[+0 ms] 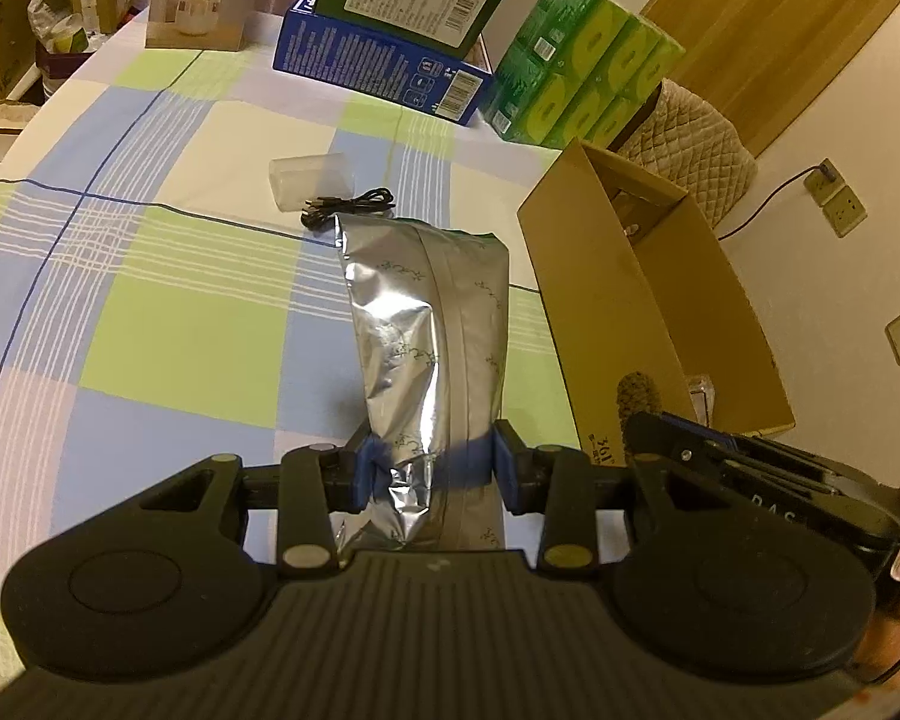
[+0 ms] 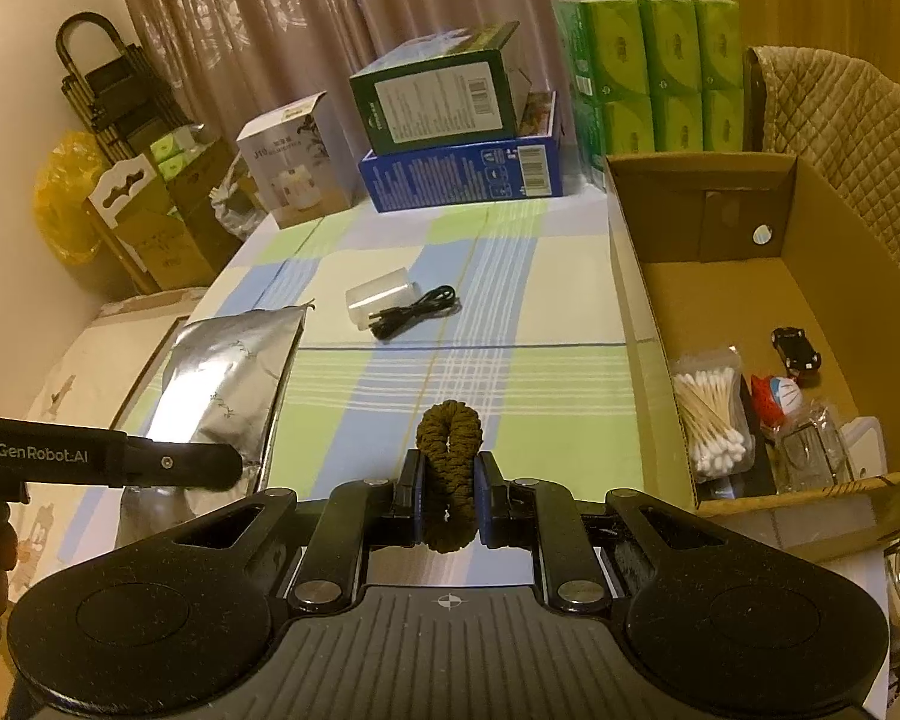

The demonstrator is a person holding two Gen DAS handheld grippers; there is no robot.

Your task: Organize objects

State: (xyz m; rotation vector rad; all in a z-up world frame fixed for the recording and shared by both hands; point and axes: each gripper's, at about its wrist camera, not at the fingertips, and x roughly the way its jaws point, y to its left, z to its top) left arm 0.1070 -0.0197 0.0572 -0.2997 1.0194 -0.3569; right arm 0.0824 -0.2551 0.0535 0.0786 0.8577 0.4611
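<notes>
1. The foil pouch's (image 1: 432,348) lower end disappears behind the left tool (image 1: 435,474); its print is too small to read.
2. The left tool's blue pads are clamped on the pouch, left of the cardboard box (image 2: 810,276).
3. The right tool (image 2: 447,504) pinches a brown braided loop (image 2: 450,450) above the checked surface (image 2: 540,360), just left of the box.
</notes>
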